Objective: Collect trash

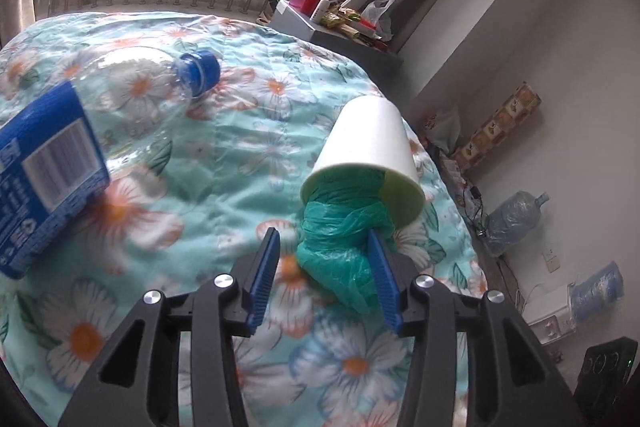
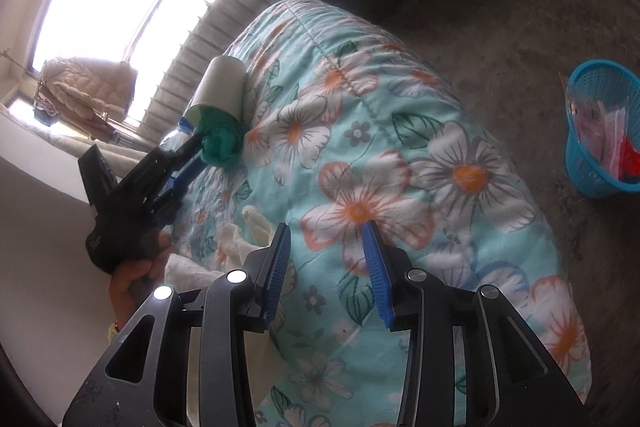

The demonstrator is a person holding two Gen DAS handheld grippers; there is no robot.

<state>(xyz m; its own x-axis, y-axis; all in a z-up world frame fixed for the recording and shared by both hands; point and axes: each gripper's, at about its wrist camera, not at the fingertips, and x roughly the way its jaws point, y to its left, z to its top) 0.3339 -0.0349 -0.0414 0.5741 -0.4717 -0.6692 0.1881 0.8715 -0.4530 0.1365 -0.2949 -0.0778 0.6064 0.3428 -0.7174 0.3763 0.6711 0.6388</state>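
A white paper cup [image 1: 370,139] lies on its side on the floral quilt, with a crumpled green plastic bag [image 1: 344,247] stuffed in its mouth. My left gripper [image 1: 324,239] is open; its right finger touches the bag and the bag sits partly between the fingers. An empty clear bottle [image 1: 120,107] with a blue cap and blue label lies to the left. In the right wrist view the cup [image 2: 222,87], the bag [image 2: 220,143] and the left gripper [image 2: 196,151] show at the far left. My right gripper [image 2: 328,231] is open and empty above the quilt.
A blue mesh basket [image 2: 600,131] holding trash stands on the floor to the right of the bed. White crumpled tissue [image 2: 240,239] lies on the quilt near my right gripper. A cluttered grey side table [image 1: 344,35] stands past the bed's far end. Water jugs [image 1: 512,223] line the wall.
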